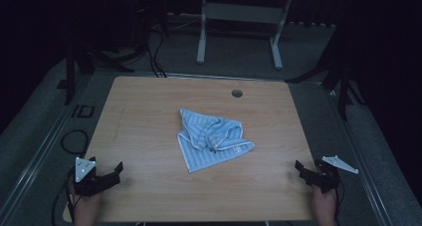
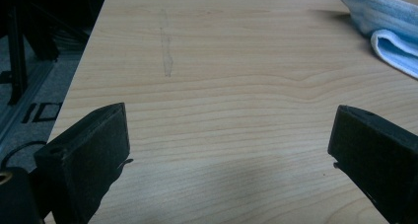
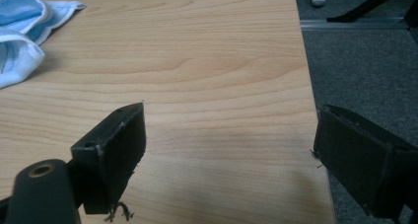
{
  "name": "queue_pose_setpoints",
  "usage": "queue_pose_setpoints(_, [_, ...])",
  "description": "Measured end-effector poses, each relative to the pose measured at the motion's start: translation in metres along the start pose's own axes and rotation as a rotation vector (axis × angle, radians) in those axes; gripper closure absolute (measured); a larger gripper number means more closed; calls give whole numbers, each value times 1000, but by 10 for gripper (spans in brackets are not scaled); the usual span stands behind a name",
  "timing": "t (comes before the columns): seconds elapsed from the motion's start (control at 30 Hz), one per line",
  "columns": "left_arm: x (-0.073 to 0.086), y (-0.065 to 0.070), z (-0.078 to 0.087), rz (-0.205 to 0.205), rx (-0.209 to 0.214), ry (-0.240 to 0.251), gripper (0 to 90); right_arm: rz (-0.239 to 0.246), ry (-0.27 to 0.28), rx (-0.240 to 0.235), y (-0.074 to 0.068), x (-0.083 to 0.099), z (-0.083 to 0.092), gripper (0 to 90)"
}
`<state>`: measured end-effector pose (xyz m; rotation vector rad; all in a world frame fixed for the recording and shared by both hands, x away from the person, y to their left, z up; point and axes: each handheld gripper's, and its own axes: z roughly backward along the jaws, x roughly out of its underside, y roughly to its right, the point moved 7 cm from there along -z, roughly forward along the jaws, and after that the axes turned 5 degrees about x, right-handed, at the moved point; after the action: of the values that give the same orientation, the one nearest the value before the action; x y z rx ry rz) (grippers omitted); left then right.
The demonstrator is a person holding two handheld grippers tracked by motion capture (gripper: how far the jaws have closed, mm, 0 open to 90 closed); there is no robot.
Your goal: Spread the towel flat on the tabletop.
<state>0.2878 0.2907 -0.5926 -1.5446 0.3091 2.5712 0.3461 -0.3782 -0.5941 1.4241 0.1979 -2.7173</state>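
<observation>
A light blue striped cloth (image 1: 213,138) is lying crumpled near the middle of a wooden desk (image 1: 149,121), with both pairs of tongs waiting at the near edge. In the high view, the left tongs (image 1: 112,172) are sitting at the near left corner and the right tongs (image 1: 302,169) at the near right edge, each held by a hand coming in from the bottom, each topped by a grey three-cornered plate. That view is also taking in what the others are not: a round hole (image 1: 237,93) in the far part of the desk, a white frame (image 1: 239,27) standing on the grey floor beyond, and cables (image 1: 154,56) trailing off the far left corner. The left gripper view is showing the left tongs (image 2: 229,135) spread wide over bare wood, gripping nothing, with a faint grey smudge (image 2: 166,51) on the grain ahead and the cloth (image 2: 384,26) peeking in at the upper right. The right gripper view is showing the right tongs (image 3: 229,135) likewise gaping and empty, one jaw over the wood, the other hanging past the desk edge above the floor (image 3: 365,71), with the cloth (image 3: 24,26) at the upper left. The cloth is lying between the two tongs and farther in, well apart from both.
</observation>
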Motion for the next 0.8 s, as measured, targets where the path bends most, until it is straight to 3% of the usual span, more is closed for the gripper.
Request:
queue_pose_setpoints(0.17, [1, 0, -1, 22, 36, -30, 22, 1, 0, 5, -1, 0, 0, 136])
queue_pose_setpoints(0.4, [6, 2, -8, 1, 100, -137, 22, 50, -34, -22, -5, 2, -3, 138])
queue_pose_setpoints(0.47, [8, 2, -8, -31, 109, -224, 23, 71, -44, -46, -8, 2, -4, 135])
queue_pose_setpoints(0.5, [7, 1, -8, -17, 140, -259, 23, 78, -58, -89, -10, 3, -4, 132])
queue_pose_setpoints(0.6, [6, -1, -7, -7, 165, -302, 23, 80, -83, -126, -10, 3, -4, 133])
queue_pose_setpoints(0.67, [4, -1, -4, -38, 177, -347, 23, 88, -97, -159, -12, 1, -3, 137])
queue_pose_setpoints(0.8, [4, 4, 1, -80, 208, -454, 43, 187, -169, -158, -18, -1, -4, 155])
